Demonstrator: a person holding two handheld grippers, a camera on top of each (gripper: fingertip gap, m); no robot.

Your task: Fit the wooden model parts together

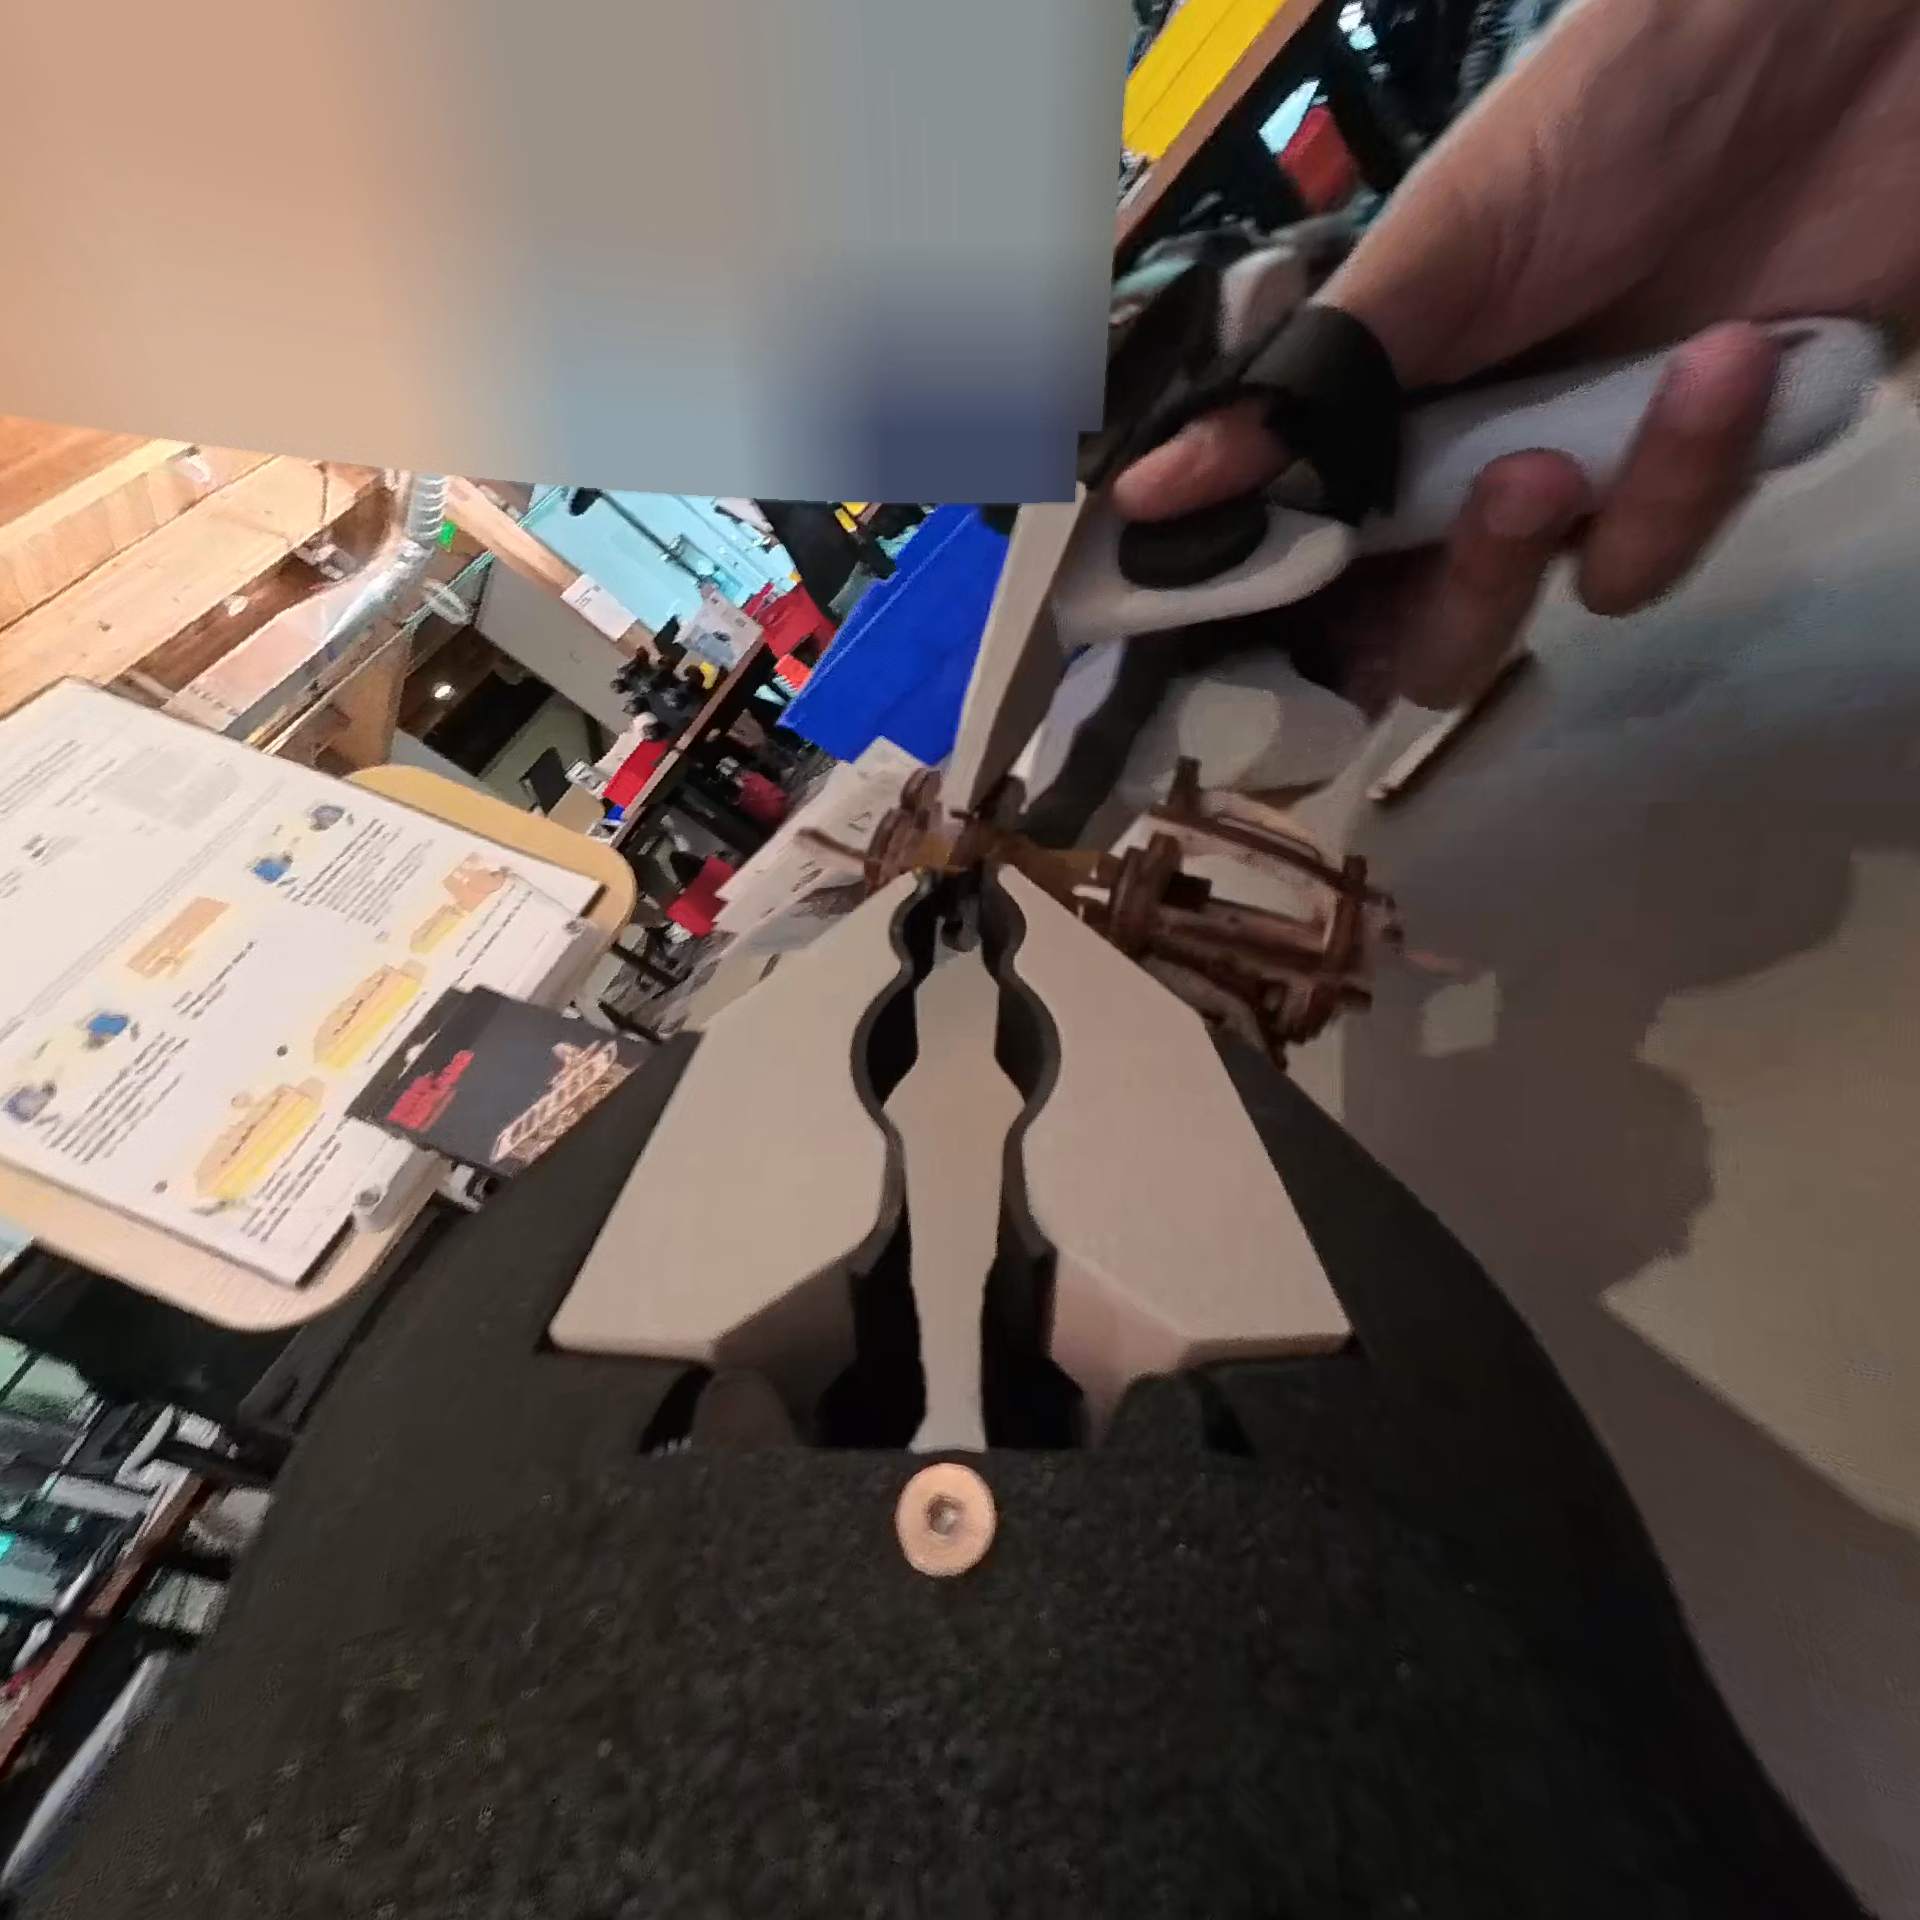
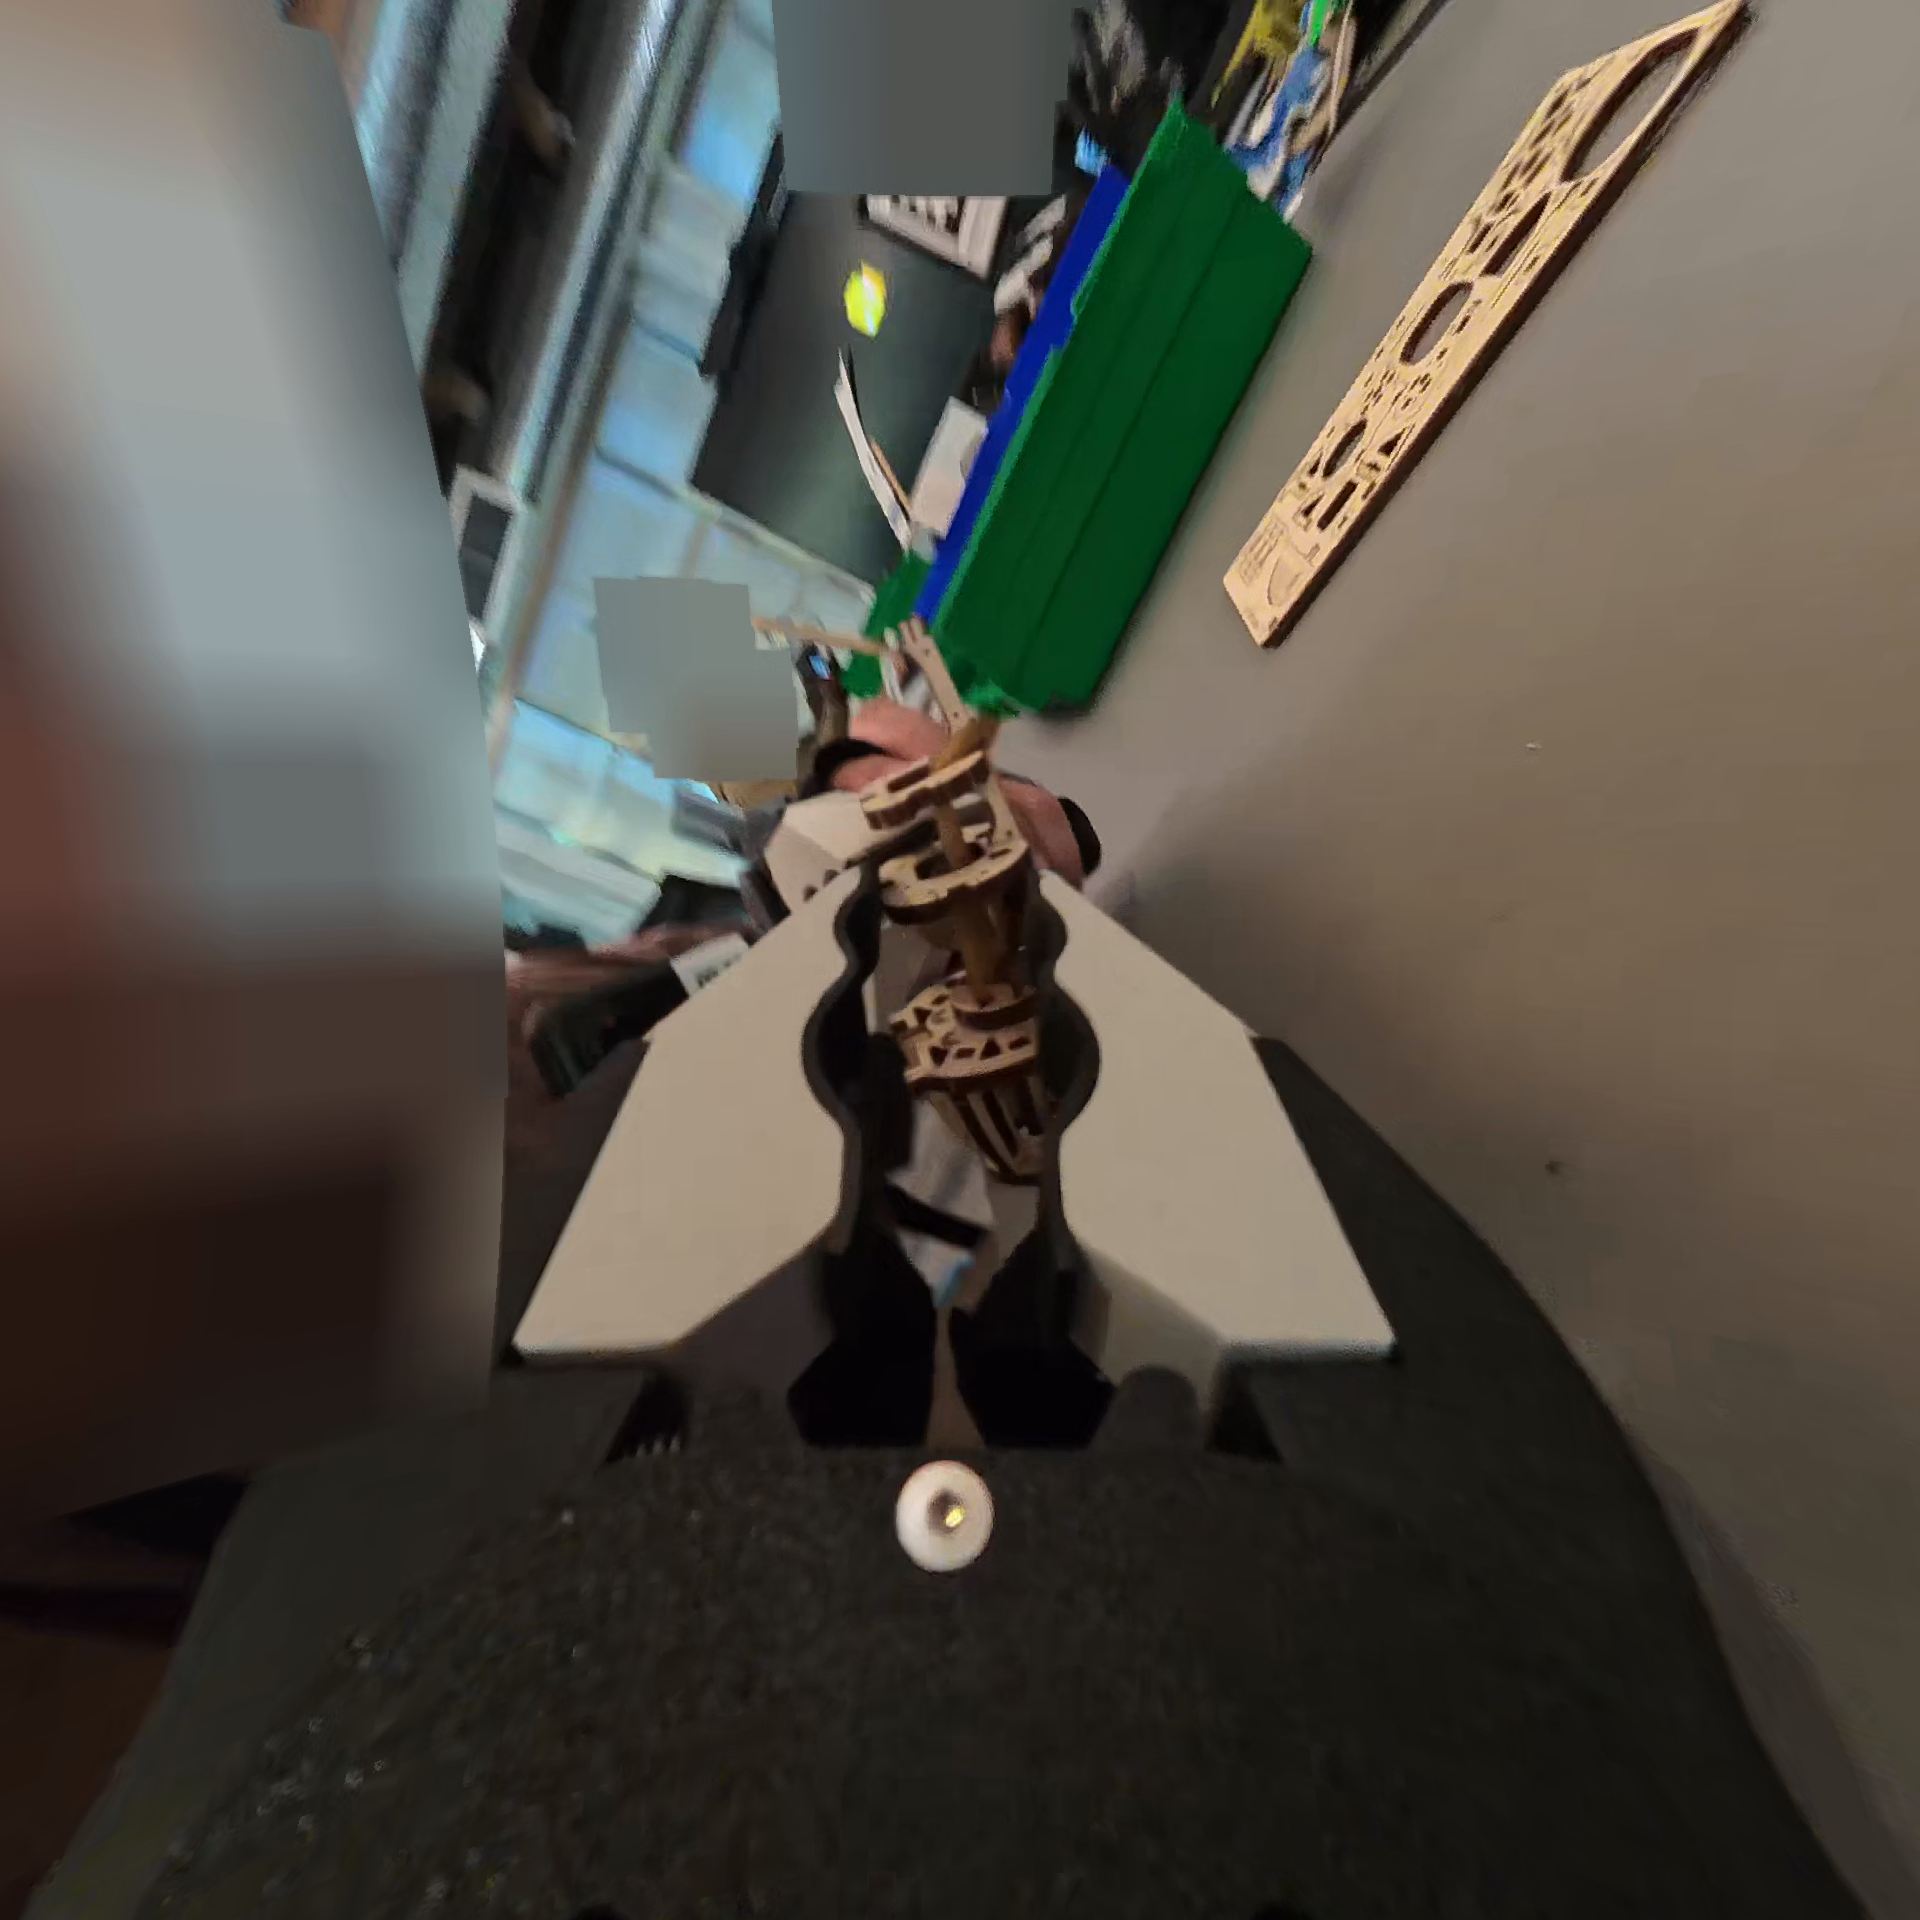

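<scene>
The wooden model [image 2: 961, 966] hangs in the air between both tools, clear of the table [image 2: 1558, 935]. The right gripper [image 2: 951, 914] clamps its frame; the left gripper [image 1: 951, 904] pinches the shaft end. Push straight, gently; thin wood snaps.

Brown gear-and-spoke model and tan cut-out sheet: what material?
Brown gear-and-spoke model: thin plywood by the look, matte, with dark edges suggesting laser cutting. Tan cut-out sheet on the grey table: seemingly the same pale, unvarnished ply, with emptied part holes.
</scene>
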